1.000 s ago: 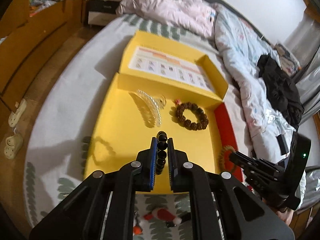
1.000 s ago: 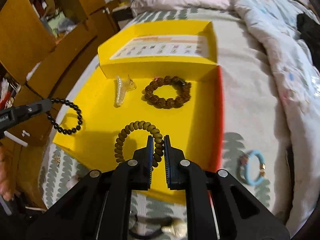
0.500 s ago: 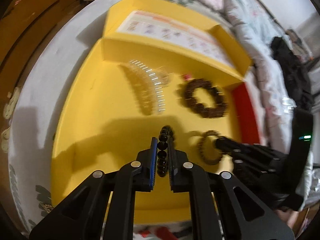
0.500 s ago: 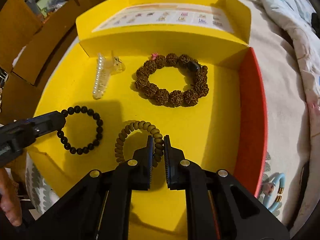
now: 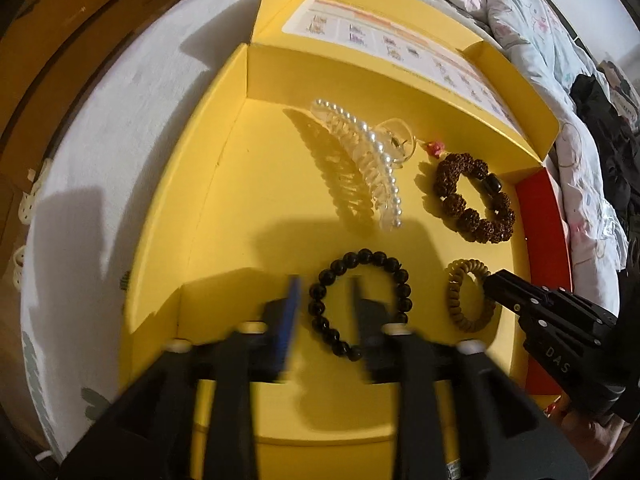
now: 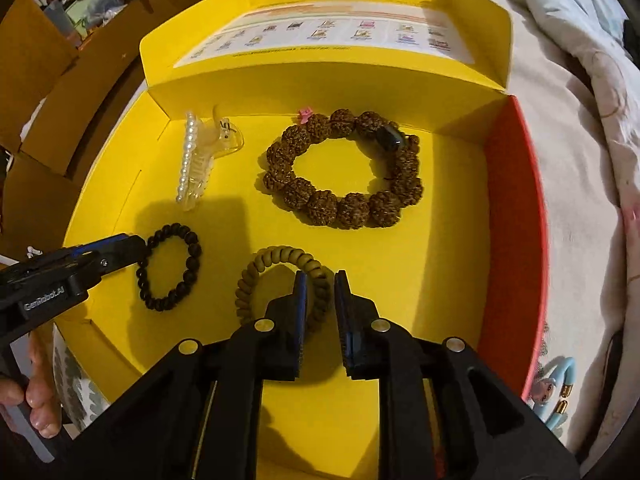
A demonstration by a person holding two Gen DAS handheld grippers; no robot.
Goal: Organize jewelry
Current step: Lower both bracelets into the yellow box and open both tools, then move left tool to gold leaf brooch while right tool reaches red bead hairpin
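Four pieces of jewelry lying flat in the yellow box, both claws released.

Left gripper spread wide around the near side of the black bracelet; right gripper parted over the tan coil band's rim. Pearl hair clip long axis running toward the back wall, beside the brown bead bracelet.

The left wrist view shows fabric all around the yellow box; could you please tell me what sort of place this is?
Most likely a bedroom: the yellow box sits on a bed sheet, with a rumpled floral duvet beyond and wooden cabinets alongside.
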